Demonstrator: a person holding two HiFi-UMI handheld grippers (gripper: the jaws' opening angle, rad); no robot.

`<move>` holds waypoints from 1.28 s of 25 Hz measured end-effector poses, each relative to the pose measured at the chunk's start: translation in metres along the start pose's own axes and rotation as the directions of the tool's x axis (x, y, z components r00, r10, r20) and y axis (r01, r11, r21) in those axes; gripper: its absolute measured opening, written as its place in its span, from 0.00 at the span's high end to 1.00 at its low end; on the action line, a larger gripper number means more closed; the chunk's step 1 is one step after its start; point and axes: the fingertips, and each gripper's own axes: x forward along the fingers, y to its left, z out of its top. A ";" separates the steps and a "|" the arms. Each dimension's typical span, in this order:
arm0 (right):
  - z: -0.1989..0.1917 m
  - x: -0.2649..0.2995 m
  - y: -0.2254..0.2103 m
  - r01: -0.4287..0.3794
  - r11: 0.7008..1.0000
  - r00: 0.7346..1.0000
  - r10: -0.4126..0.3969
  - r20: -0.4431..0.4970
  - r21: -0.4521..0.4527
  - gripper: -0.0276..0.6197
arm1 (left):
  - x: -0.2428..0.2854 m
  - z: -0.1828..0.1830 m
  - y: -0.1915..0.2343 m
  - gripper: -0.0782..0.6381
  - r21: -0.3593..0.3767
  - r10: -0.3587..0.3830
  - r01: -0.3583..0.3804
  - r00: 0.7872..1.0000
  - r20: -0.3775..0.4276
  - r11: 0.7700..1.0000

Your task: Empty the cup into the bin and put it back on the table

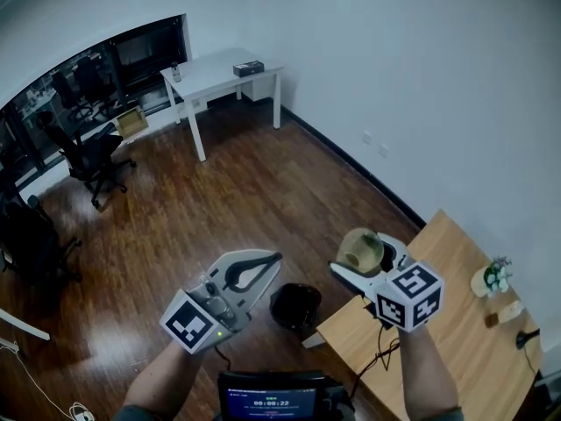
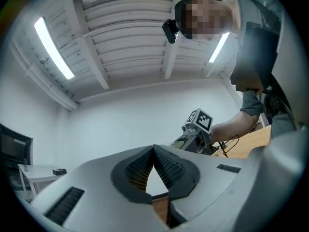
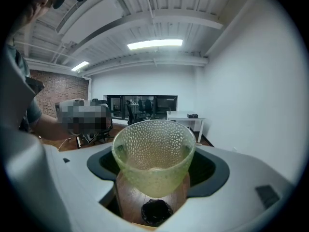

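**Item 1: left tool** (image 1: 277, 257). Grey two-jaw piece with a marker cube. The jaws are brought fully together with nothing between them. It is held over the dark wooden floor (image 1: 175, 209), left of the bin, and has no part in this step.

**Item 2: right tool** (image 1: 370, 263). Same make. The jaws are spread to the cup's width and pressed on its lower sides.

**Item 3: translucent yellow-green dimpled cup** (image 3: 153, 151). Upright, mouth up, carried in the air by the right tool. In the head view it sits beside the table's near corner, right of the bin and not yet over it. Whether anything lies inside cannot be told.

**Item 4: small round black bin** (image 1: 295, 306). Stands on the floor just beside the table corner. The right gripper view shows it below the cup, through the gap between the jaws.

**Item 5: light wooden table** (image 1: 456, 331). Carries a small pale pot of greenery (image 1: 493, 277) and a dark cable near its far edge. The near half is bare.

**Item 6: white table** (image 1: 219, 75). Stands well off by the wall, with black office chairs (image 1: 92, 158) nearby.

**Handling note (judgement).** The step in hand is the carry to the bin, and the pour is not yet made.
- The cup is best brought level until its rim stands squarely above the bin's mouth.
- It should then be lowered close and tipped by rolling the wrist, so the contents fall inside.
- The grip should not slacken, since the dimpled wall may slide.
- The left tool should stay clear of the bin.
- The cup should then go upright onto the table's bare near half.
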 end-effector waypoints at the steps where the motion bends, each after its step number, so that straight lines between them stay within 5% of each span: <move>1: 0.001 0.003 -0.001 0.006 1.000 1.000 -0.006 -0.004 -0.001 0.34 | -0.002 -0.002 0.002 0.89 -0.008 -0.011 0.011 1.000 0.005 1.000; 12: 0.020 0.025 -0.038 0.034 0.998 0.997 -0.038 -0.069 -0.062 0.34 | -0.001 0.003 0.041 0.89 -0.120 0.008 0.006 0.993 0.115 0.993; 20: 0.011 0.045 -0.082 0.082 0.984 0.978 -0.110 -0.176 -0.157 0.34 | 0.015 0.007 0.053 0.89 -0.131 -0.039 0.065 0.981 0.192 0.989; 32: -0.003 0.062 -0.124 0.159 0.917 0.928 -0.265 -0.261 -0.366 0.34 | 0.026 -0.004 0.054 0.89 -0.118 -0.100 0.123 0.978 0.181 0.985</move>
